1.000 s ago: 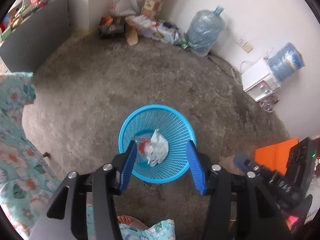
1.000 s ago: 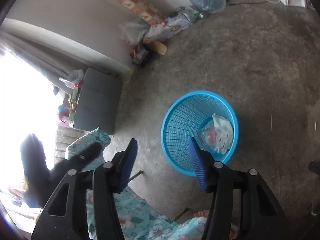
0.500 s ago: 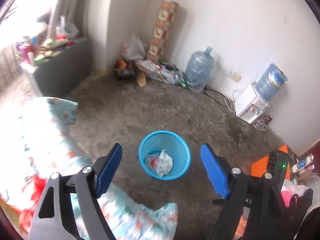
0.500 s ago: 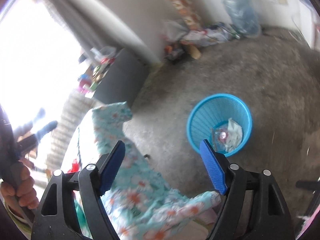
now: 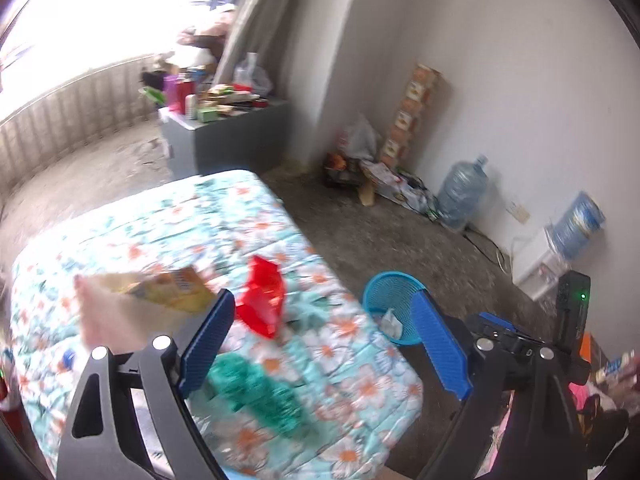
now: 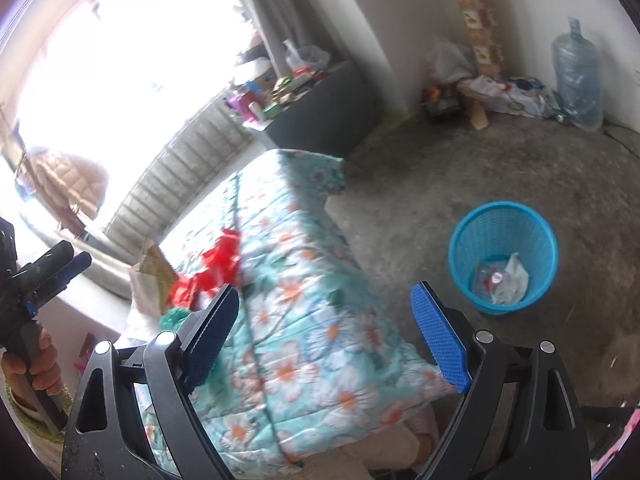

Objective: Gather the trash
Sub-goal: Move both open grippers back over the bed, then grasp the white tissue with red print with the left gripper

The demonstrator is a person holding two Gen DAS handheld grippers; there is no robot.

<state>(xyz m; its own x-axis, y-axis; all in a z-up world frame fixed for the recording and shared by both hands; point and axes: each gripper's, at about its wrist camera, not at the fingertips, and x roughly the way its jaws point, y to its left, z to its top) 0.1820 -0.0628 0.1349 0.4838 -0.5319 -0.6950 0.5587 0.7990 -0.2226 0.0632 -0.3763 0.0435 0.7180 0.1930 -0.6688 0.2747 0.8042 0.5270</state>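
Above the bed (image 5: 248,216), both grippers, left (image 5: 320,340) and right (image 6: 326,330), have just opened wide and empty, angled downward; earlier both hung over the blue bin (image 6: 503,256), now on the floor beside the bed, trash inside

Wide bare floor (image 6: 500,168) around the bin (image 6: 503,257), open on all sides; bin mouth unblocked, trash low inside. Table (image 5: 256,240) edge close beside the bin in the left view, a narrow gap between. On the tabletop, clutter near the front: red wrapper (image 5: 262,300), green wrapper (image 5: 256,396), yellow packet (image 5: 168,286); far end of the cloth free. Along the wall, jug (image 6: 577,76), bags and boxes block the corner. Grey cabinet (image 6: 320,108) behind the table.
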